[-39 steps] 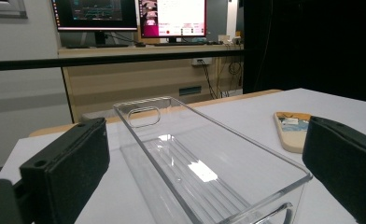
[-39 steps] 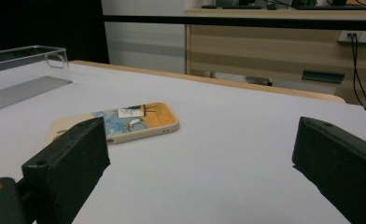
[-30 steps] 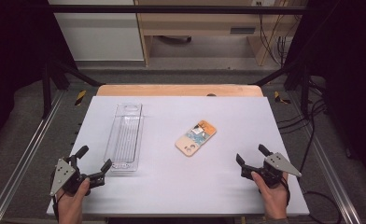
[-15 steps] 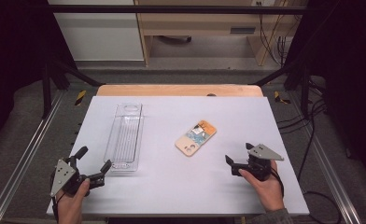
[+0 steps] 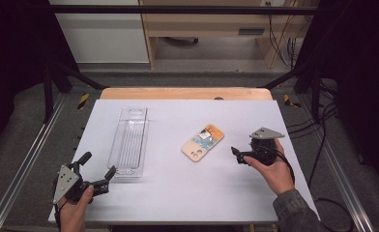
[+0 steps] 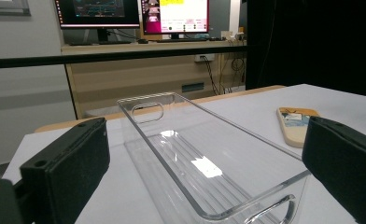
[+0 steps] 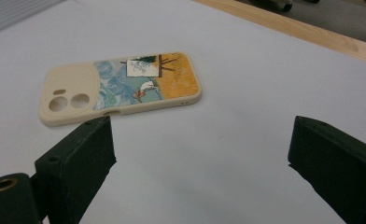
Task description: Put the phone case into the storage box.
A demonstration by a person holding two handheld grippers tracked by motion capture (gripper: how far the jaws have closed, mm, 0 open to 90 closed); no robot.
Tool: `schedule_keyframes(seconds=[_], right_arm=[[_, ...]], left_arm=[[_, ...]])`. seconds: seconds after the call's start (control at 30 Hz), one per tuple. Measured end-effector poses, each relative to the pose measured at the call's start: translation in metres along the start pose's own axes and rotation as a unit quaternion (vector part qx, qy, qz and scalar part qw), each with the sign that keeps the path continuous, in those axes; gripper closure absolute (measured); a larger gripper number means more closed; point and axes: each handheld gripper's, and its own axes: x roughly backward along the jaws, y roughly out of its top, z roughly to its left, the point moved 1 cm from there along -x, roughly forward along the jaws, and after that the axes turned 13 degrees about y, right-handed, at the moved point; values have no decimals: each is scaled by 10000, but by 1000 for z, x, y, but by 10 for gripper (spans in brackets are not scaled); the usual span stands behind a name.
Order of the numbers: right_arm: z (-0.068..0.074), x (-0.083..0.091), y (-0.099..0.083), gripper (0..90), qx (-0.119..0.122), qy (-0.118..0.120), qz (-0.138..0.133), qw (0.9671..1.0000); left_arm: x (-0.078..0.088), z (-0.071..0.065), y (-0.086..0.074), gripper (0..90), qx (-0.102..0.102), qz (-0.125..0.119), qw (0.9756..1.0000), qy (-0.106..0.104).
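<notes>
- Lying flat mid-table: phone case, camera end nearest, just ahead of right gripper; jaws spread, empty.
- Resting at near-left edge: left gripper, jaws wide, facing clear tray.

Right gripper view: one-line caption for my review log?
Open right gripper hovers just short of a phone case lying camera-cutouts up on the white table.

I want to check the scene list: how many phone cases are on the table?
1. The phone case lies flat on the white table, right of the clear tray and just ahead of the right gripper. Nothing seems hidden.
</notes>
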Motion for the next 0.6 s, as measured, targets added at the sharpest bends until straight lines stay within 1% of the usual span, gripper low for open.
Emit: schedule_keyframes(seconds=[0.13, 0.23, 0.37, 0.47, 0.6], right_arm=[[-6, -2, 12, 80, 73, 29, 233, 9997], [-11, -7, 20, 86, 106, 24, 346, 9993], [-20, -15, 29, 81, 54, -21, 464, 9989], [-25, -22, 36, 80, 69, -77, 544, 9985], [-30, -32, 43, 80, 50, -141, 594, 9981]], left_arm=[[0, 2, 0, 7, 51, -2, 10000, 11], [0, 2, 0, 8, 87, -8, 10000, -8], [0, 1, 0, 8, 91, 4, 10000, -24], [0, 1, 0, 7, 90, 0, 10000, -29], [0, 2, -1, 8, 101, 11, 9999, -29]])
